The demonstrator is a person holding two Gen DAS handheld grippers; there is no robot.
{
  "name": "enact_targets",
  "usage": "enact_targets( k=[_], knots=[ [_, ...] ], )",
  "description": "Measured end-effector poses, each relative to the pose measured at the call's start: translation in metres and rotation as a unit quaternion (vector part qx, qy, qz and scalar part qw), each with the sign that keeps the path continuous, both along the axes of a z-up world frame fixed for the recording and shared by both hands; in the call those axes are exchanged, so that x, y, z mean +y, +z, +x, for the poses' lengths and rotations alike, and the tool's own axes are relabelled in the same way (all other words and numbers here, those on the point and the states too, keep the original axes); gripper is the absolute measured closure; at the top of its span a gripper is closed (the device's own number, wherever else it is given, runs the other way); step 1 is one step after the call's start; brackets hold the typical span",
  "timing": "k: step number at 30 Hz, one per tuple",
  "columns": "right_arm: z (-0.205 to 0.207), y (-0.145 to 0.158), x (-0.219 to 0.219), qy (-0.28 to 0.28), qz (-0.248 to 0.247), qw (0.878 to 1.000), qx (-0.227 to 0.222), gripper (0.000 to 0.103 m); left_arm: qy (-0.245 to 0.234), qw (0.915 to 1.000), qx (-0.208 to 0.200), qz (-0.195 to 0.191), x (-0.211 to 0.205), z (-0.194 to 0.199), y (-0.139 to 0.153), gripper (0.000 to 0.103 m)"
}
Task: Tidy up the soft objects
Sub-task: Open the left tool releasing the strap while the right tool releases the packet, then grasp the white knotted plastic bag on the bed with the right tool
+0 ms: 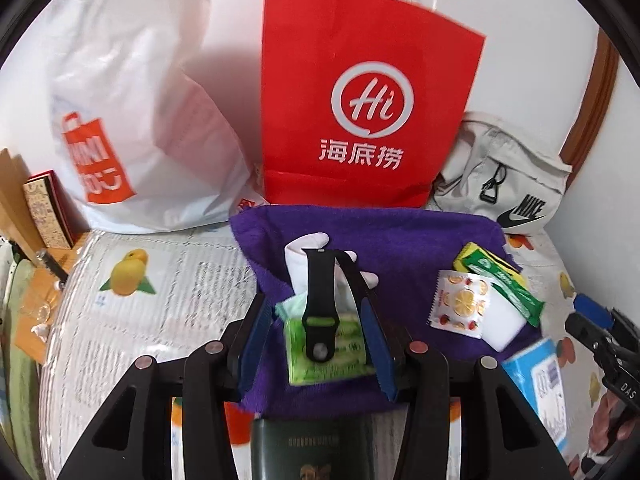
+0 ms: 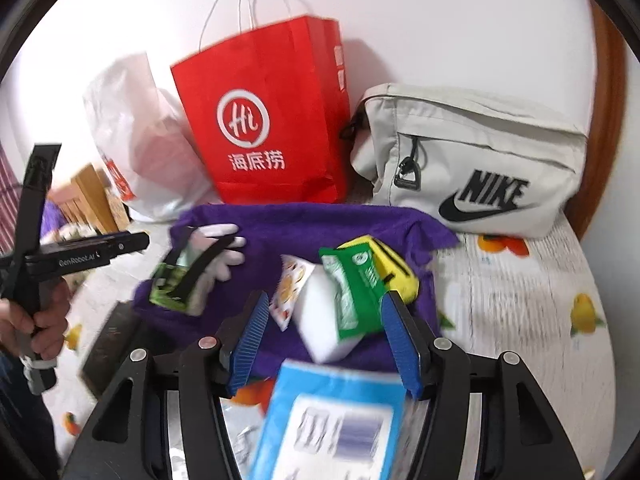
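Observation:
A purple towel (image 1: 400, 236) (image 2: 304, 224) lies on the table with small items on it. My left gripper (image 1: 316, 308) is open, its blue pads on either side of a green tissue pack (image 1: 336, 356) with a black watch strap (image 1: 320, 300) and a white glove (image 1: 308, 248) over it. My right gripper (image 2: 324, 312) is open above a white sponge block (image 2: 324, 312), a green packet (image 2: 352, 292), a yellow sponge (image 2: 392, 264) and a fruit-print sachet (image 2: 290, 284). A blue-and-white pack (image 2: 332, 420) lies just below the right gripper.
A red paper bag (image 1: 360, 92) (image 2: 272, 120), a white plastic bag (image 1: 132, 100) and a beige Nike pouch (image 2: 476, 160) stand against the wall behind the towel. A dark green booklet (image 1: 316, 452) lies at the near edge. A fruit-print cloth (image 1: 160, 300) covers the table.

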State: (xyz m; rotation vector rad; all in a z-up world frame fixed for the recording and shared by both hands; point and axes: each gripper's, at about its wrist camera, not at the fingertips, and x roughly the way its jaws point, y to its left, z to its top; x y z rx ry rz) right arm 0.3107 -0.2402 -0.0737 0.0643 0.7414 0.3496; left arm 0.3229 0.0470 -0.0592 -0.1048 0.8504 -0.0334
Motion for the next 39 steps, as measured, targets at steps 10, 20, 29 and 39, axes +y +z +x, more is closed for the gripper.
enact_targets(
  k=[10,20,29,39],
  knots=[
    [-0.11,0.006,-0.013,-0.008,0.03,0.999,0.022,0.032,-0.011,0.9999,-0.006,0.002,-0.01,-0.084,0.024,0.058],
    [-0.199,-0.041,-0.006,-0.005,-0.019,0.998,0.061,0.032,-0.018,0.9994,0.029,-0.011,-0.028,-0.165,0.008,0.058],
    [-0.229,-0.083,0.006,-0.002,-0.028,0.997,0.074,0.041,0.001,0.9995,0.025,-0.019,-0.027,-0.207,-0.011,0.058],
    [-0.237,-0.113,0.029,0.001,-0.088,0.995,0.055,0.072,-0.051,0.9973,0.052,-0.014,-0.054,-0.211,-0.034,0.053]
  ],
)
